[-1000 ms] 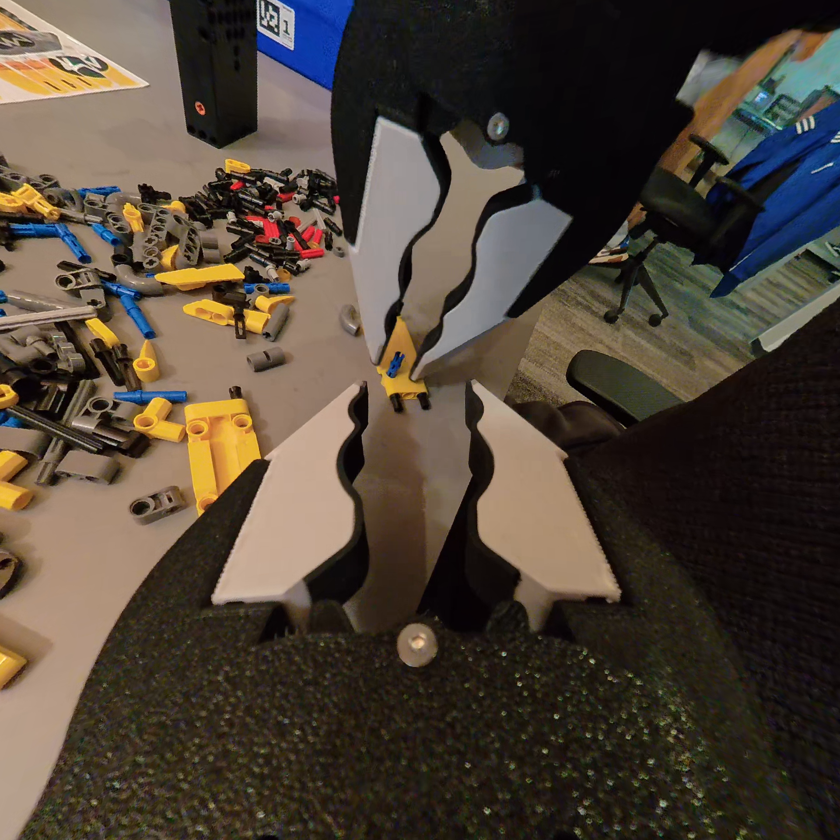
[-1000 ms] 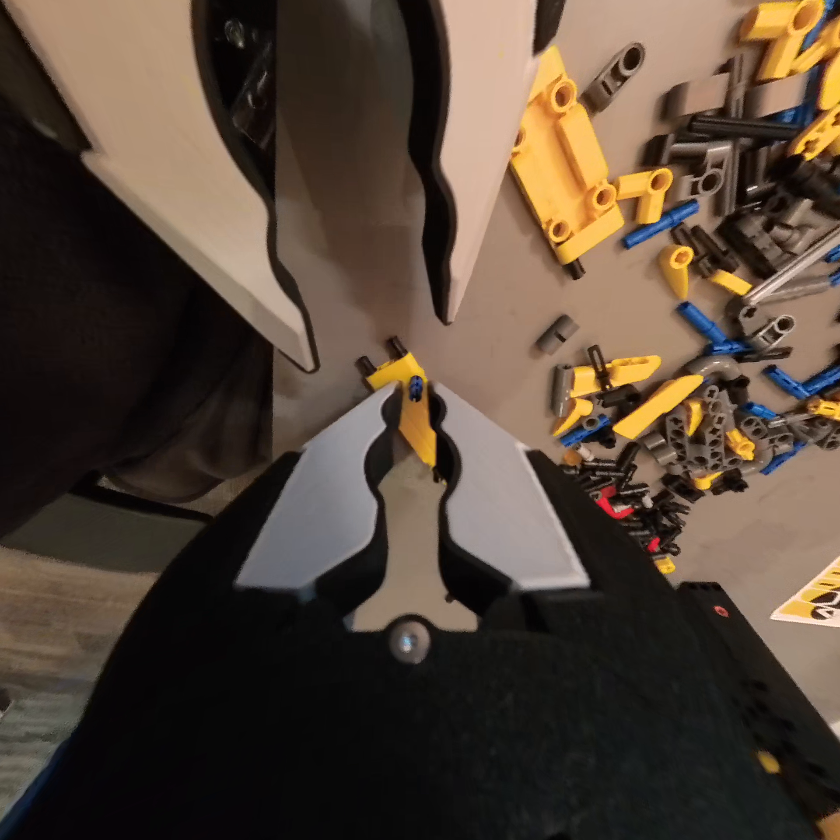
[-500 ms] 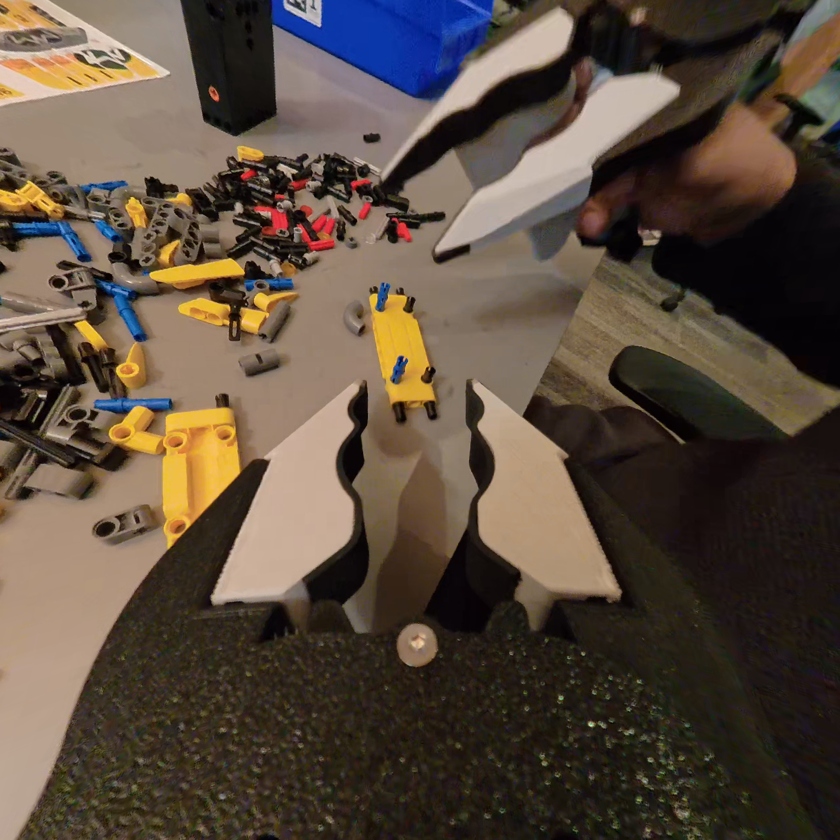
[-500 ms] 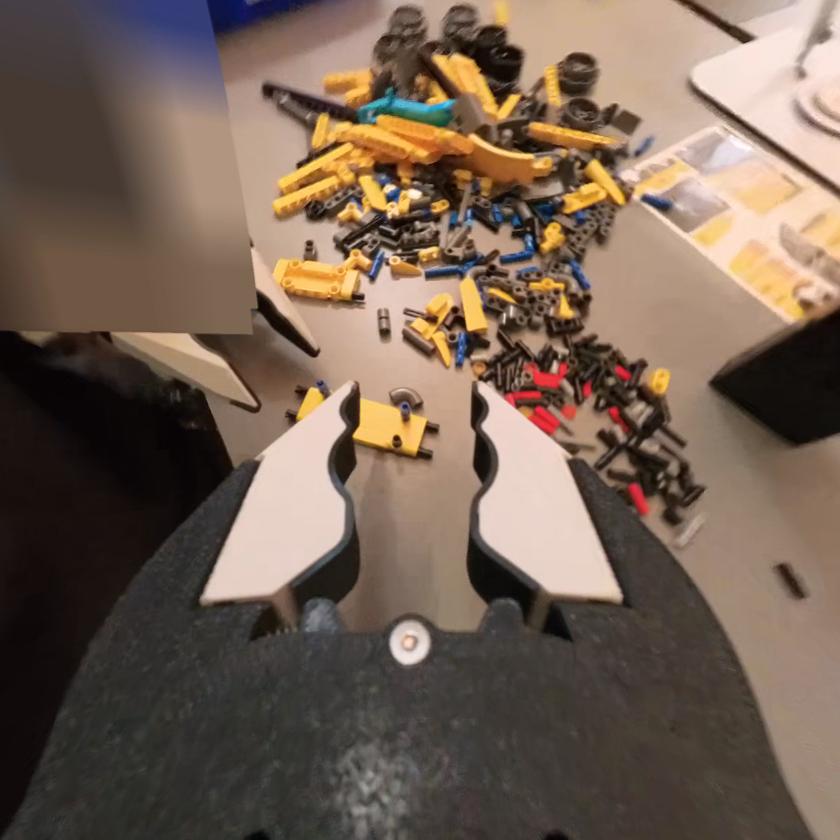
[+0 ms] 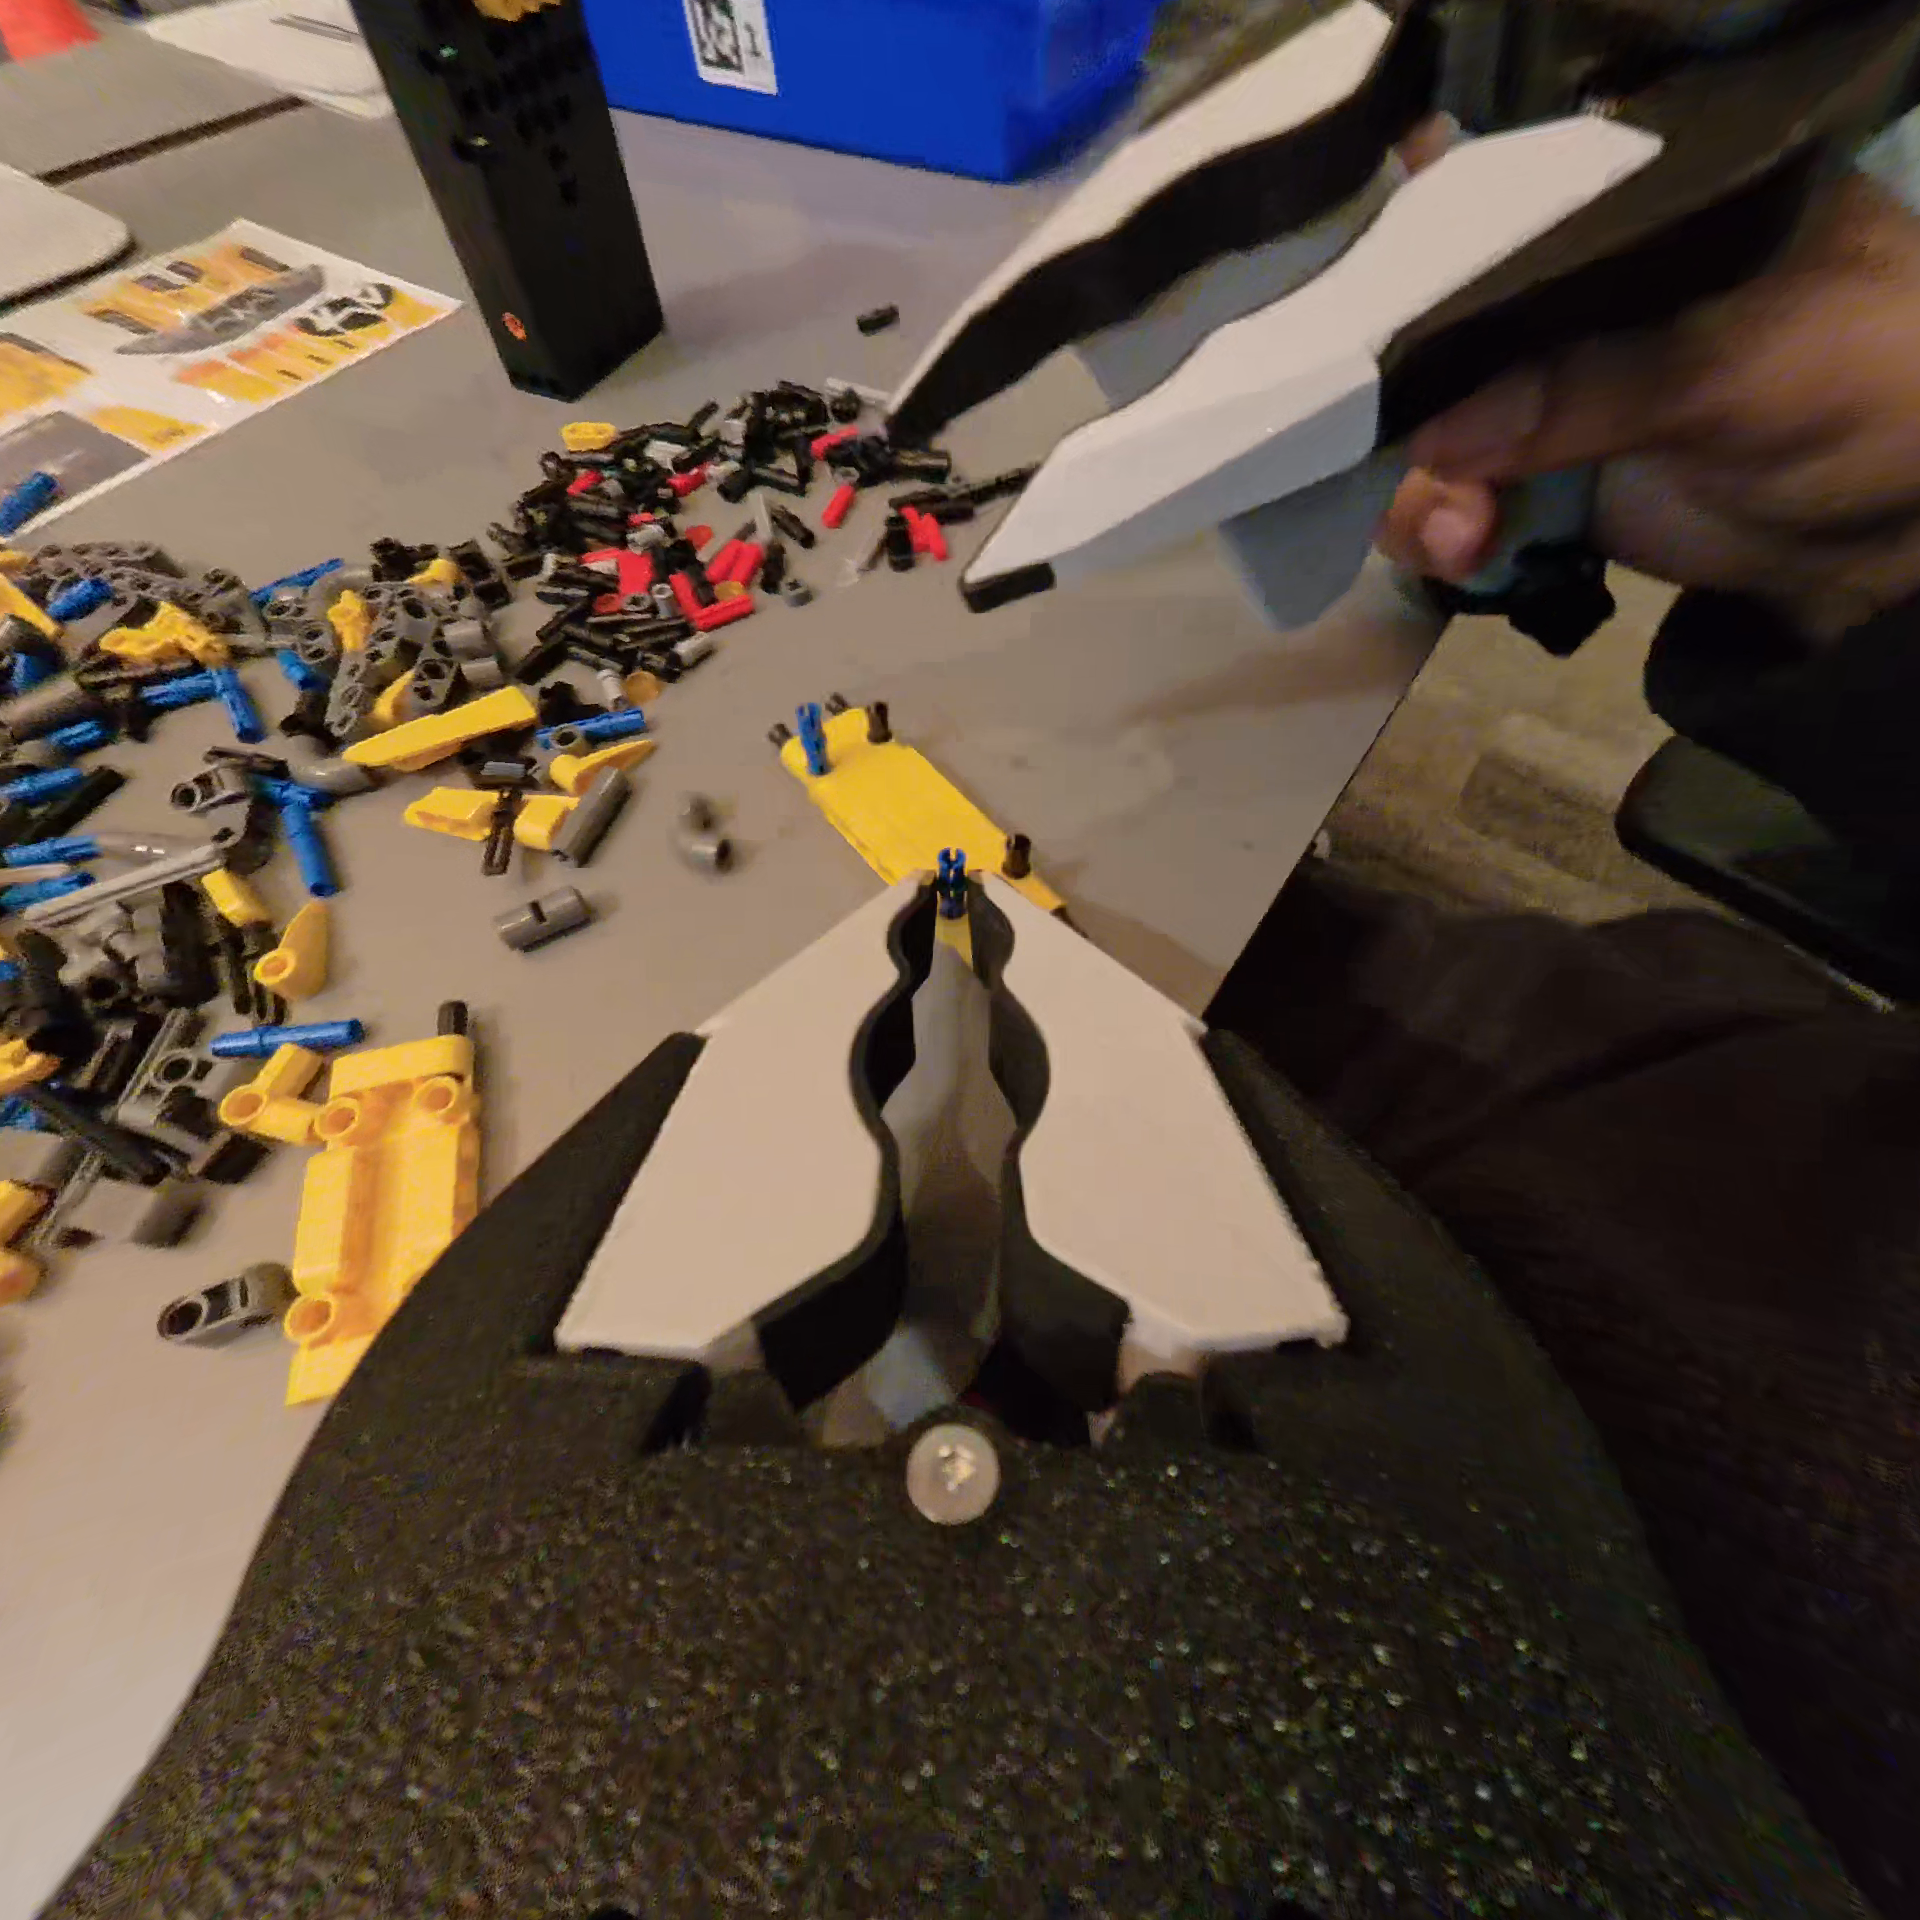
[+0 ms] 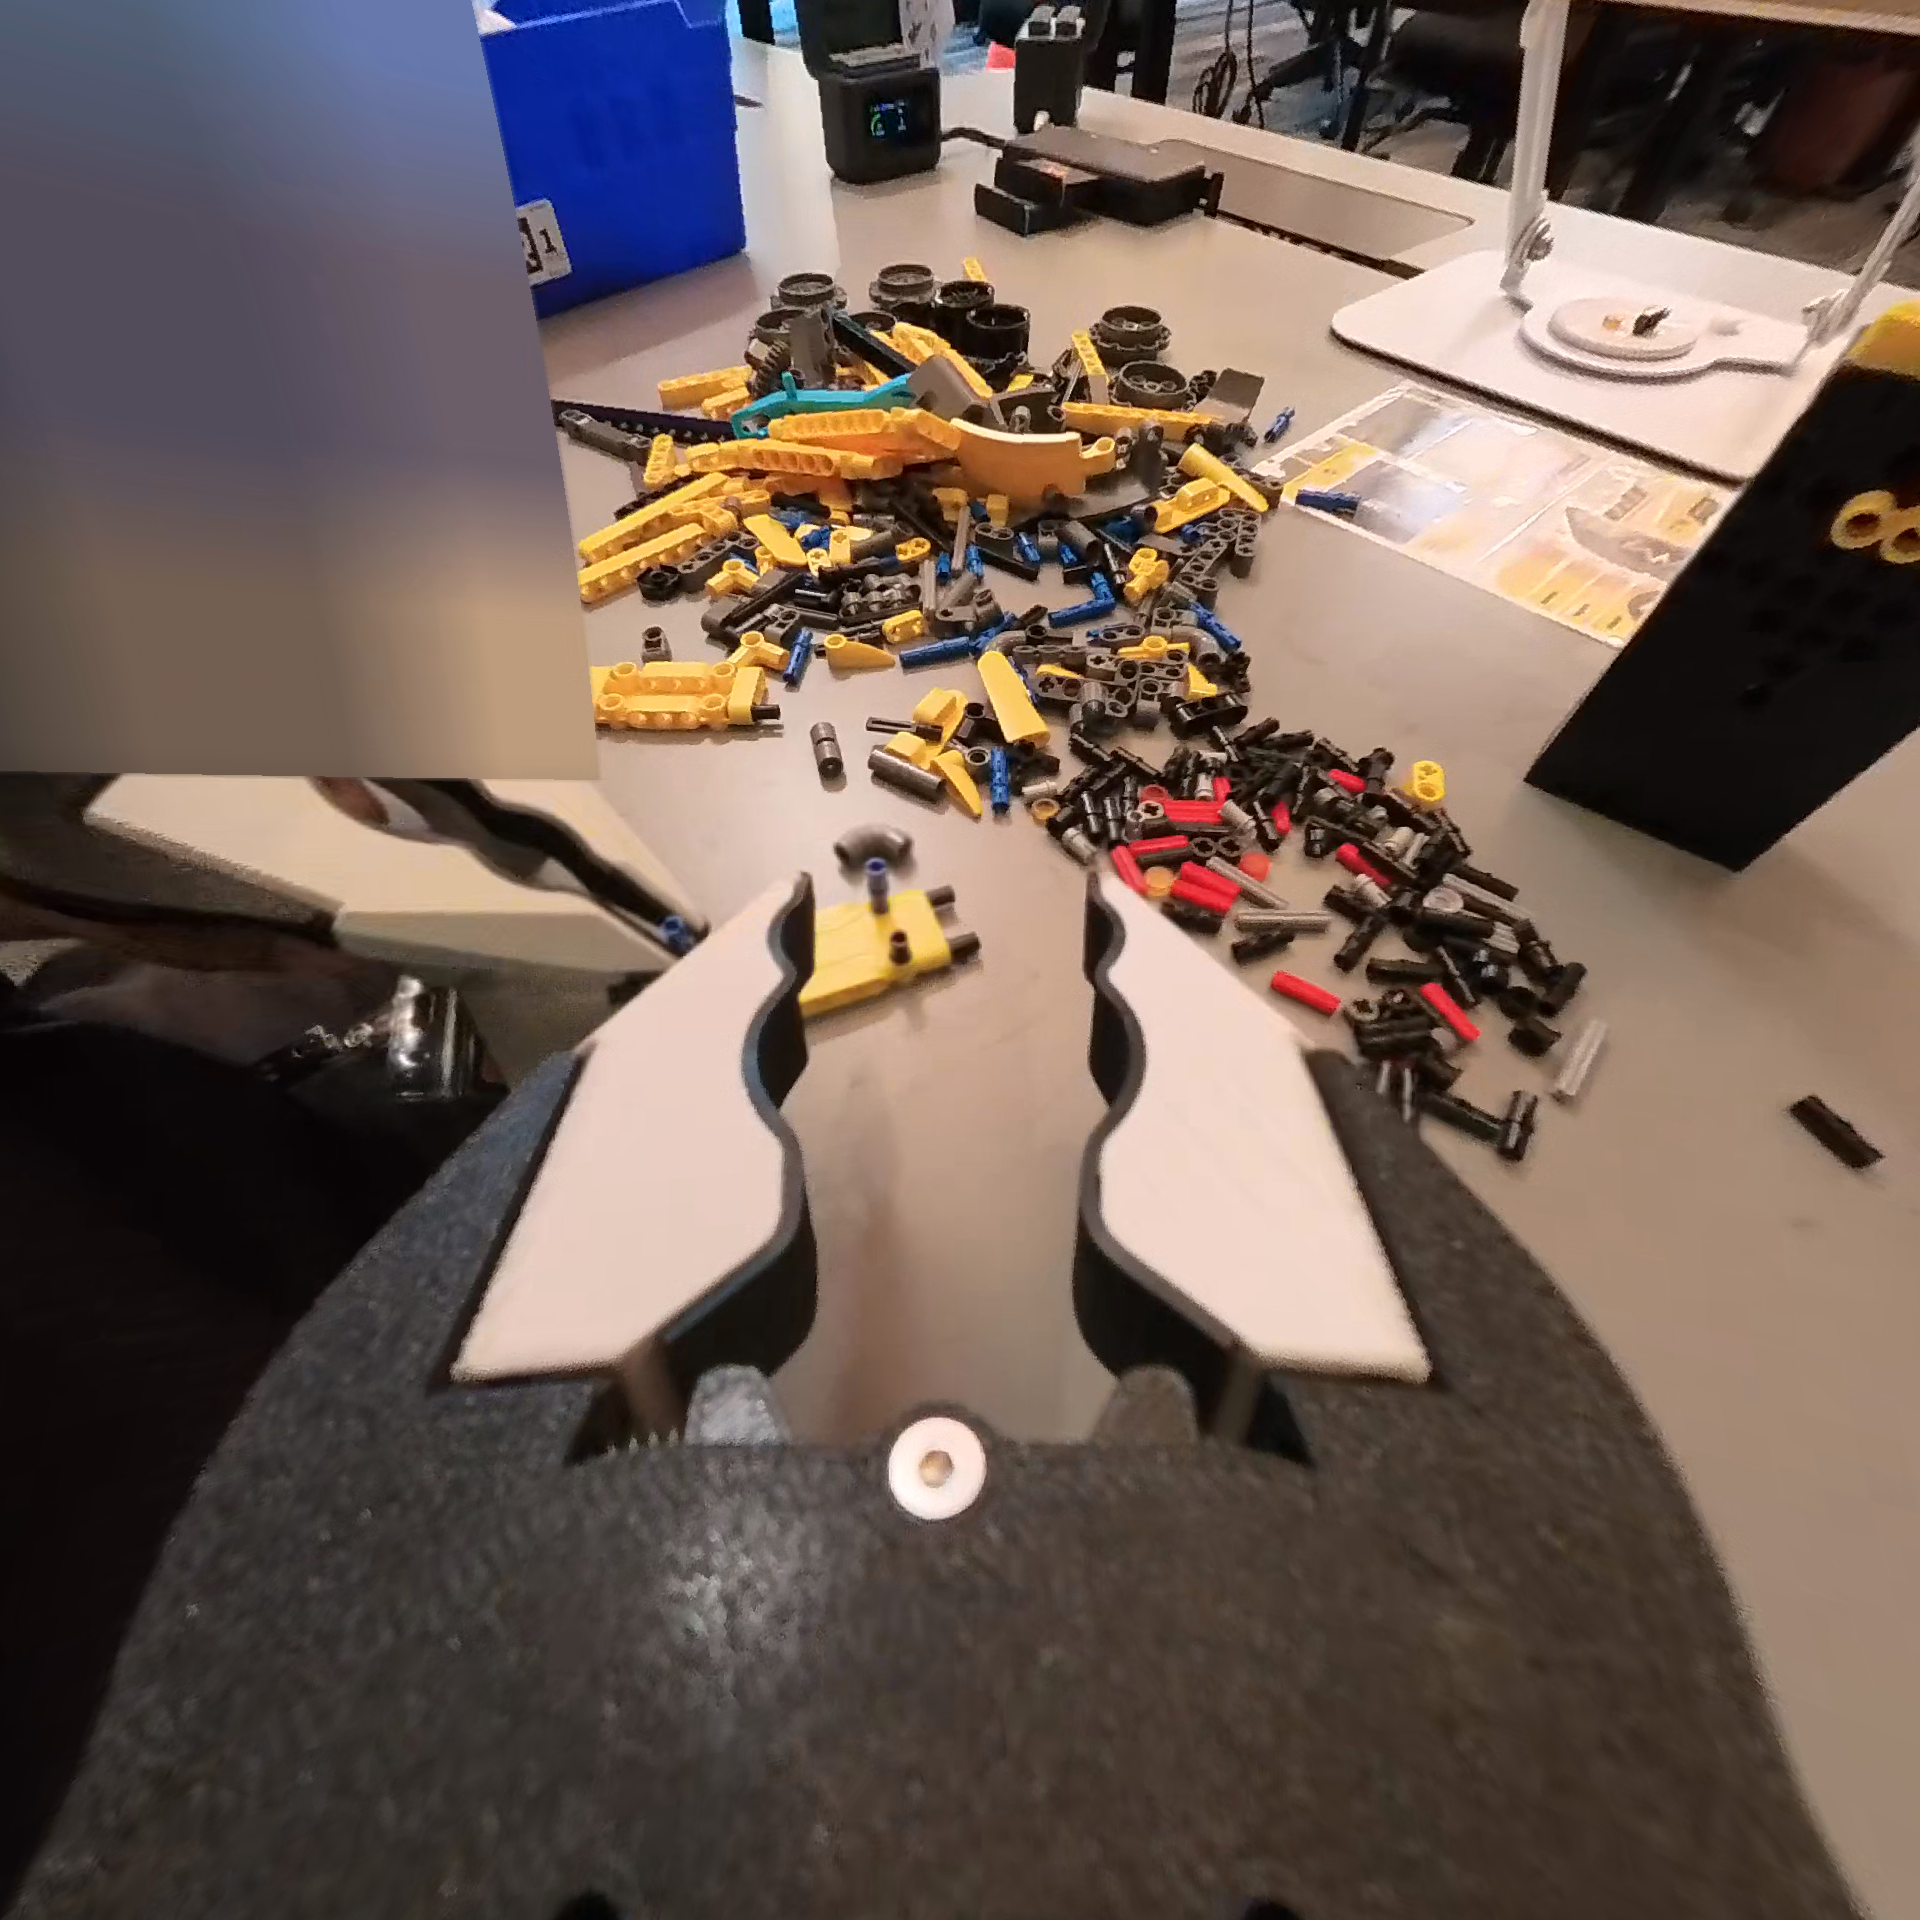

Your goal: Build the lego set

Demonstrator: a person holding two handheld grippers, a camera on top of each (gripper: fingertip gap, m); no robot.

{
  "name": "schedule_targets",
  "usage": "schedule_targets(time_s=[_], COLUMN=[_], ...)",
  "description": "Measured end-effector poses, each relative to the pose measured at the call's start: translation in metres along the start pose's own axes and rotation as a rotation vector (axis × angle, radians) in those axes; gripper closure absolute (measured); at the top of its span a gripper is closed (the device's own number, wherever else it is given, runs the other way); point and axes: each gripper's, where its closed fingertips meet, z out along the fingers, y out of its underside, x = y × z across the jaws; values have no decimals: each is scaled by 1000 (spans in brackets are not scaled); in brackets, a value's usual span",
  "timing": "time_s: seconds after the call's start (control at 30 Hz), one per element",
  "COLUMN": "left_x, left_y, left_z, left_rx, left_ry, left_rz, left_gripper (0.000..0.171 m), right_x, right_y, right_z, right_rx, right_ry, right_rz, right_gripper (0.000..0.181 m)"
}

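Note:
A yellow panel (image 5: pixel 894 800) with black and blue pins lies flat on the grey table (image 5: pixel 1143 727), near its right edge. My left gripper (image 5: pixel 951 896) is shut on the panel's near end, with a blue pin (image 5: pixel 949 878) standing between its tips. My right gripper (image 6: pixel 948 904) is open and empty, just above the table, with the panel (image 6: pixel 873 951) beside its left finger. In the left wrist view it (image 5: pixel 951 504) hangs over the red and black pins, held by a hand (image 5: pixel 1714 436). The left gripper's tips (image 6: pixel 670 935) show at the left of the right wrist view.
Loose pieces cover the table: red and black pins (image 6: pixel 1299 883), yellow beams and black wheels (image 6: pixel 914 457), a second yellow panel (image 5: pixel 384 1184). A black block (image 5: pixel 520 187), a blue bin (image 5: pixel 883 73) and instruction sheets (image 5: pixel 208 322) stand behind. The table edge (image 5: pixel 1340 769) runs at the right.
The right gripper, which held the yellow panel up, has let it go onto the table, opened and drawn back. The left gripper has closed on the panel's near end.

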Motion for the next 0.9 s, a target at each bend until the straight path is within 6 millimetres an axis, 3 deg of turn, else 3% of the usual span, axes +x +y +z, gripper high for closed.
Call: schedule_targets(time_s=[0.23, 0.5, 0.57, 0.73, 0.9], left_x=[-7, -9, -12, -15, -12], left_y=[2, -9, -11, -19, -31], left_z=[-11, -26, -28, -37, -44], left_rx=[27, 134, 152, 234, 282], left_ry=[7, 61, 97, 279, 338], left_rz=[-34, -142, -242, -536, -565], left_gripper=[166, 166, 166, 166, 166], right_x=[-16, -54, -66, -57, -61], right_y=[13, 12, 13, 4, 8], right_z=[0, 0, -5, -16, 7], right_rx=[-16, 49, 73, 125, 28], right_ry=[-95, -205, -217, 83, -4], right_rz=[176, 309, 183, -464, -632], right_gripper=[129, 129, 129, 124, 123])
